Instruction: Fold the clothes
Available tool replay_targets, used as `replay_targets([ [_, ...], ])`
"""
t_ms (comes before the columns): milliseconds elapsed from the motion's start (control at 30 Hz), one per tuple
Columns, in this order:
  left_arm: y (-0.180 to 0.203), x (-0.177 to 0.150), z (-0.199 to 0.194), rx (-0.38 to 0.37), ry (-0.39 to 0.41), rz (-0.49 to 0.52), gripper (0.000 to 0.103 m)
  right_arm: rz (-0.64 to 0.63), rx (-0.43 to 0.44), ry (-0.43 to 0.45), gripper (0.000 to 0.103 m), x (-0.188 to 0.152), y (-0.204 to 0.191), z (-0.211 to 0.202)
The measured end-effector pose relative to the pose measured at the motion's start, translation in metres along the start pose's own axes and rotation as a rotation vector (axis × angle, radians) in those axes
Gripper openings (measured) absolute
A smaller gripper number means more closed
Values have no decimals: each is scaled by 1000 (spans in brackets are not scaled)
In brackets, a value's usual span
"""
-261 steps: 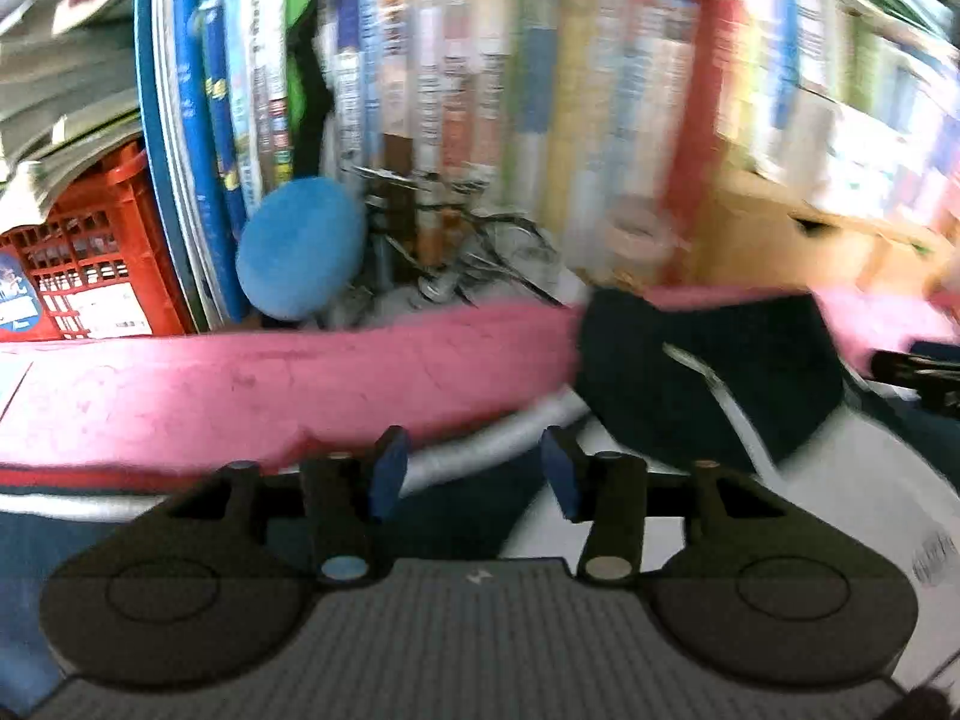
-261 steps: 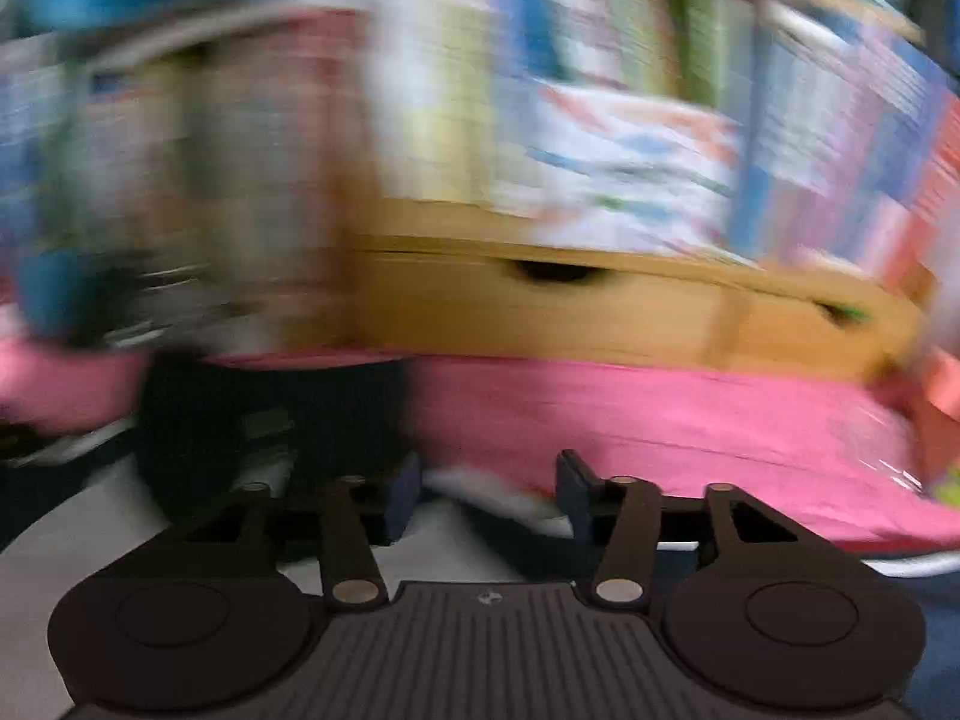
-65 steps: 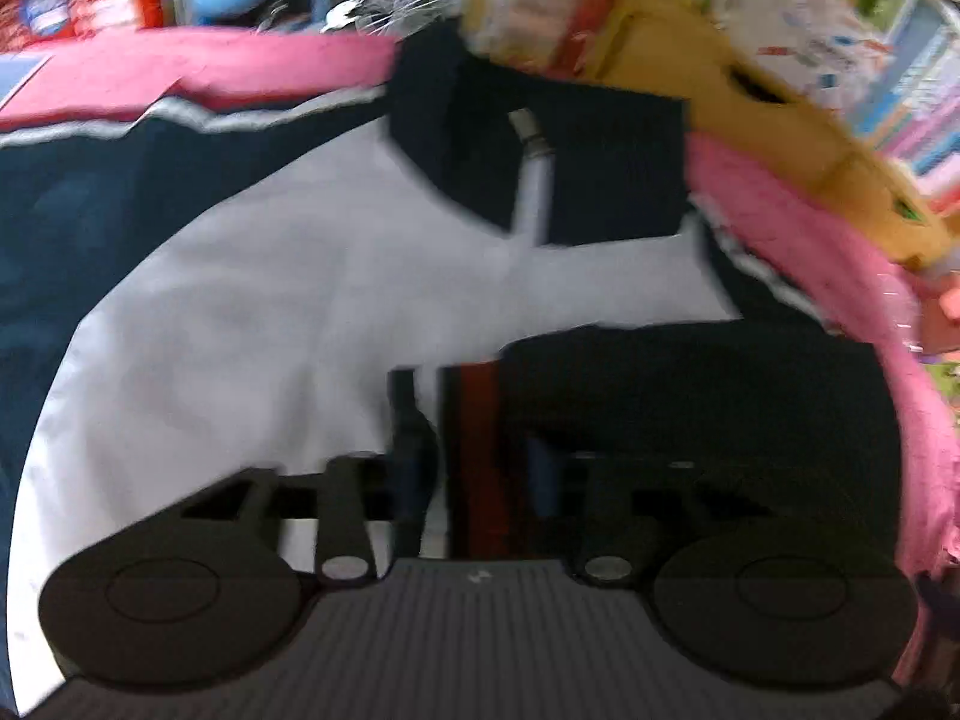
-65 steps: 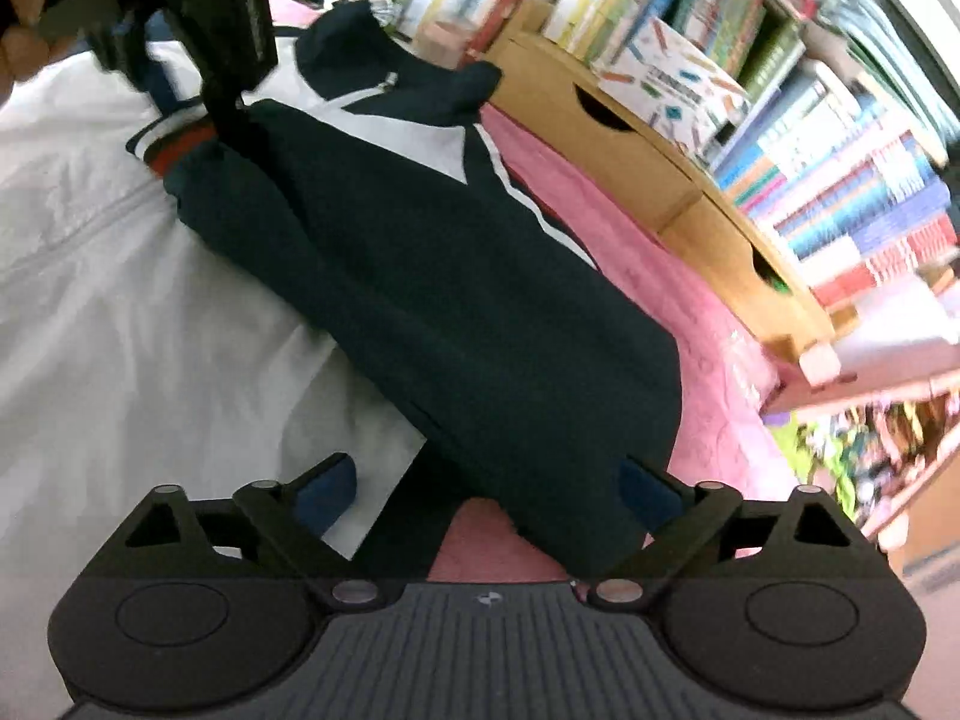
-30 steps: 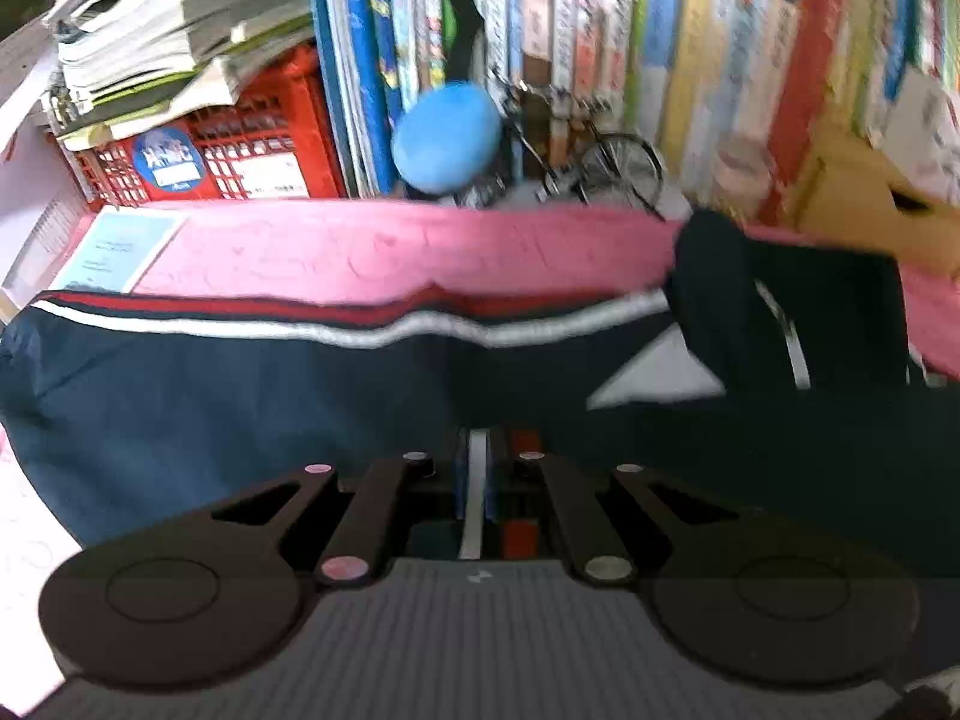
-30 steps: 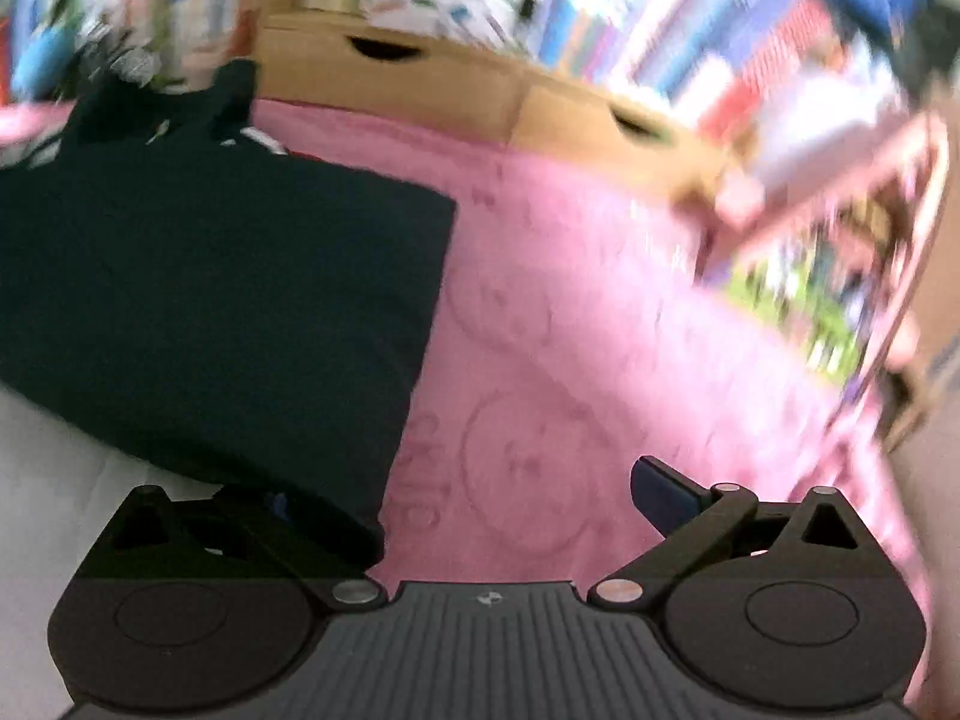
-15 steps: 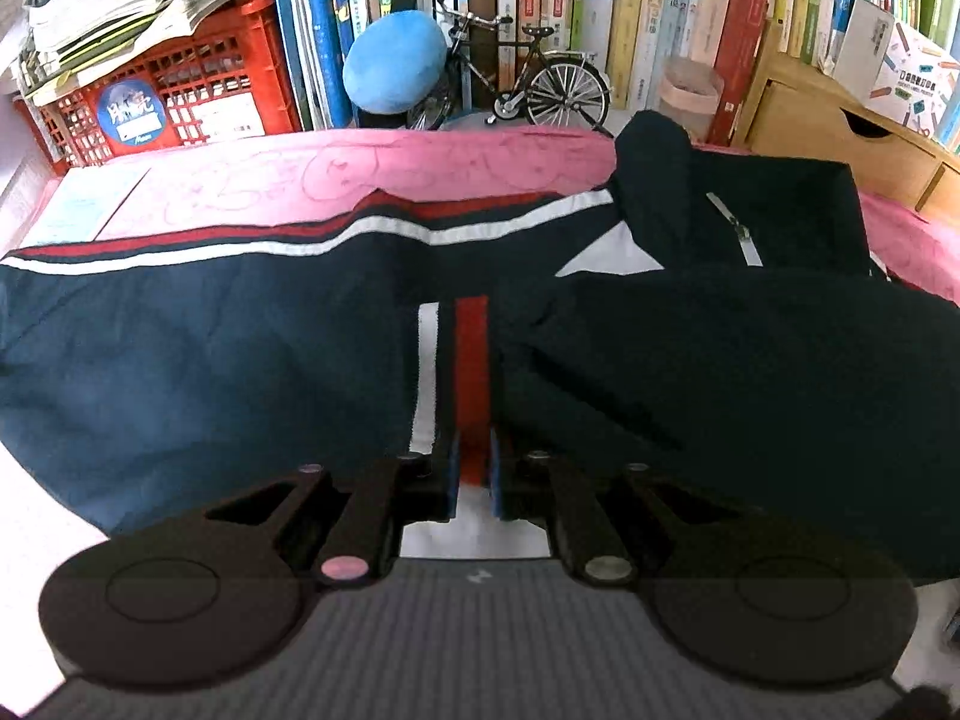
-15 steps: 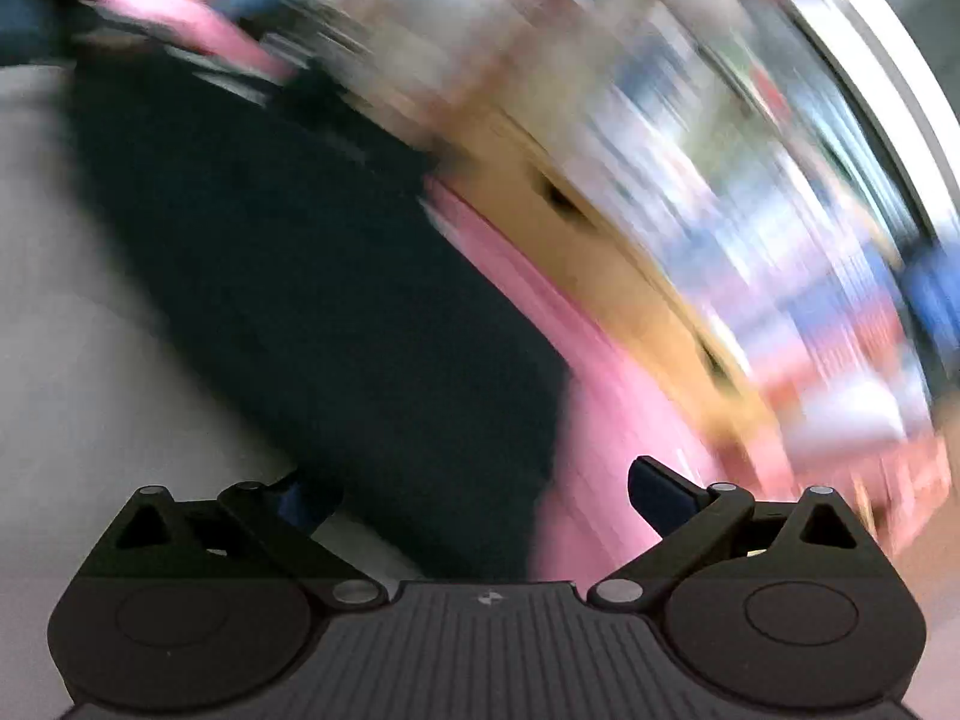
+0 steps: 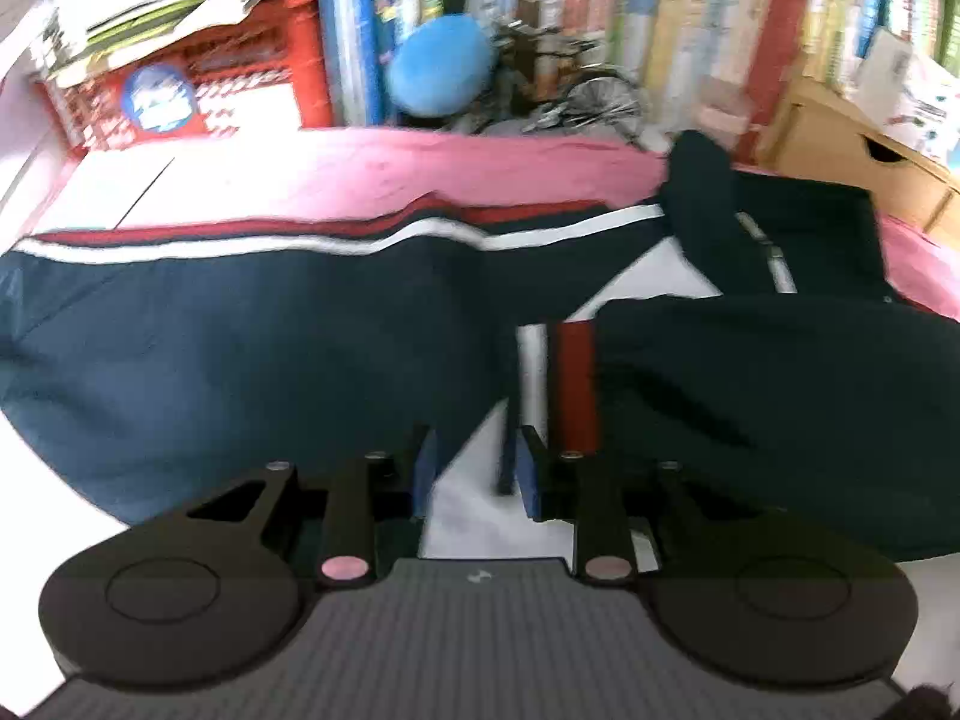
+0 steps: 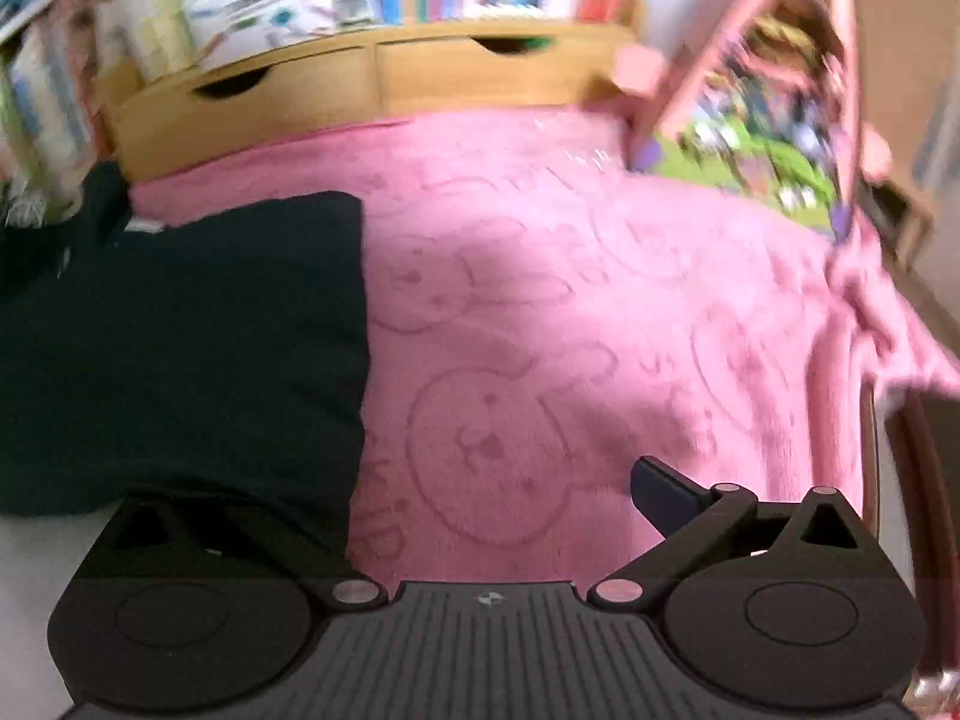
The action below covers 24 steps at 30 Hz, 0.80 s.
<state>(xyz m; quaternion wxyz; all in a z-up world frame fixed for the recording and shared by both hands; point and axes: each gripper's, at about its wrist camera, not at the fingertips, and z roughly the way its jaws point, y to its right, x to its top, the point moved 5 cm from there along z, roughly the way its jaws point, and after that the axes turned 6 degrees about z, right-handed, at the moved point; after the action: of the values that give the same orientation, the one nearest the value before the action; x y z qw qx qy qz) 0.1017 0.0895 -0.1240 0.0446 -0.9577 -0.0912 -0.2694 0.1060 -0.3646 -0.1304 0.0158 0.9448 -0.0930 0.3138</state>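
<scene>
A navy jacket with white and red stripes lies flat, one sleeve folded across.

Black left claw — blue pads, ribbed grey body, pink rivets.

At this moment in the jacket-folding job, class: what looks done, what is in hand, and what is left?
Done: one dark sleeve is folded across the jacket's white front, its striped cuff near the middle. In hand: the left claw is opening just short of that cuff, nothing pinched; the right claw is open over the pink blanket. Left: the other sleeve lies spread out, unfolded.
</scene>
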Motion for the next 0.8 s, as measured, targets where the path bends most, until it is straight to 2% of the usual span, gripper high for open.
replay_targets([
  [33, -4, -1, 0, -5, -4, -17, 27, -25, -21, 11, 102, 0, -3, -5],
  [100, -10, -3, -1, -15, -10, -47, 27, -234, -80, 95, 102, 1, -29, -21],
  [167, -7, -3, -4, -35, 5, -44, 28, -448, -91, 181, 102, -6, -60, -37],
  [267, 3, -1, -4, -47, 17, -4, 34, -622, -74, 266, 103, -23, -95, -52],
  [367, 10, 0, 1, -45, 5, 26, 37, -643, -48, 262, 103, -29, -111, -51],
  [433, 11, 0, 6, -39, -4, 34, 37, -623, -68, 248, 103, -25, -107, -43],
  [600, 6, -3, 9, -25, -13, 31, 44, -472, -227, 171, 103, -4, -61, -15],
  [667, 2, -3, 4, -25, -13, 18, 44, -412, -191, 160, 102, 3, -53, -21],
  [733, -4, -3, -5, -28, 8, 3, 44, -443, -136, 191, 102, 2, -69, -36],
  [800, -12, -4, -15, -33, 26, -23, 44, -531, 25, 236, 102, -12, -107, -54],
])
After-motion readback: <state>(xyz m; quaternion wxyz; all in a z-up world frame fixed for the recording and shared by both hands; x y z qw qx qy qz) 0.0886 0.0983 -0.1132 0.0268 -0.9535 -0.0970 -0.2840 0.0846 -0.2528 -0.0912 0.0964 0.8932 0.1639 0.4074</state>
